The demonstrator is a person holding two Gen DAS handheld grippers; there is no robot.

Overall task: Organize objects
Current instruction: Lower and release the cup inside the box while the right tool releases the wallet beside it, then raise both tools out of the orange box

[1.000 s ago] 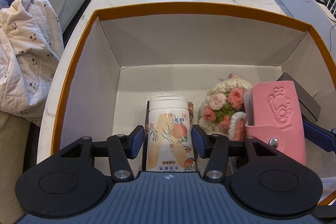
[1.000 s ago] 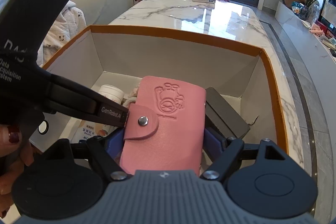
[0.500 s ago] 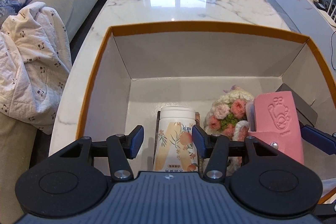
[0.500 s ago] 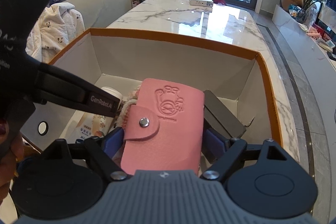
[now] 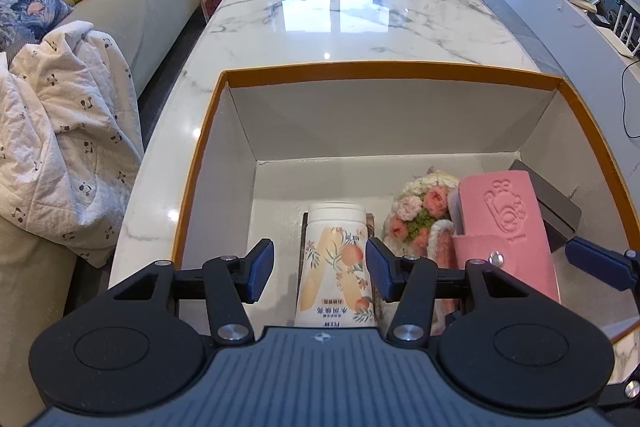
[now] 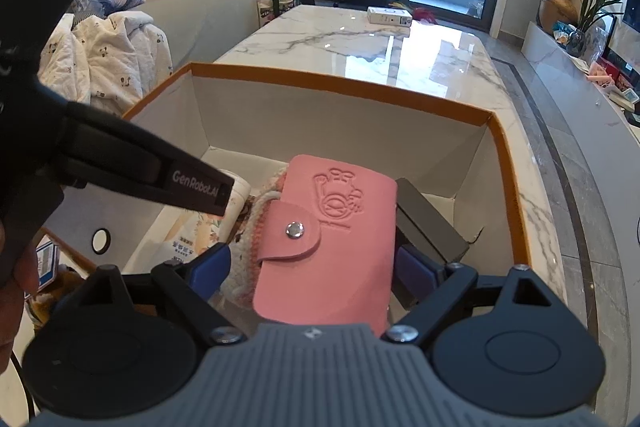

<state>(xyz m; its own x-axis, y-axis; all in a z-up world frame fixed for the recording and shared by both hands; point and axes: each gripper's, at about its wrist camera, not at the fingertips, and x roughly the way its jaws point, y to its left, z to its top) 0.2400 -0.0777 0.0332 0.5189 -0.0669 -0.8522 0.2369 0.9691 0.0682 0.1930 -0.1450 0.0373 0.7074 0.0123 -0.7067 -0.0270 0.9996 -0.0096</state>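
Pink leather, one card wallet (image 6: pixel 332 239) stands on end inside our orange-rimmed box (image 5: pixel 400 71) on the marble tabletop (image 5: pixel 352 11), its snap flap facing us. Beside it we count one bottle (image 5: pixel 338 263), one crocheted bouquet (image 5: pixel 420 215) and one dark case (image 6: pixel 432 227). Our right gripper (image 6: pixel 312 267) has just been opening, jaws released either side of the wallet. Our left gripper (image 5: pixel 320 271) hangs above the bottle, jaws narrow and empty.

My open cardboard box (image 5: pixel 200 163) is orange along the rim and plain white inside. In that box: a white bottle (image 5: pixel 337 259) printed with peaches and leaves, a cream crochet bouquet (image 5: pixel 420 211) with pink and green blooms, a pink embossed snap wallet (image 6: pixel 332 235), a dark grey block (image 6: pixel 432 227)
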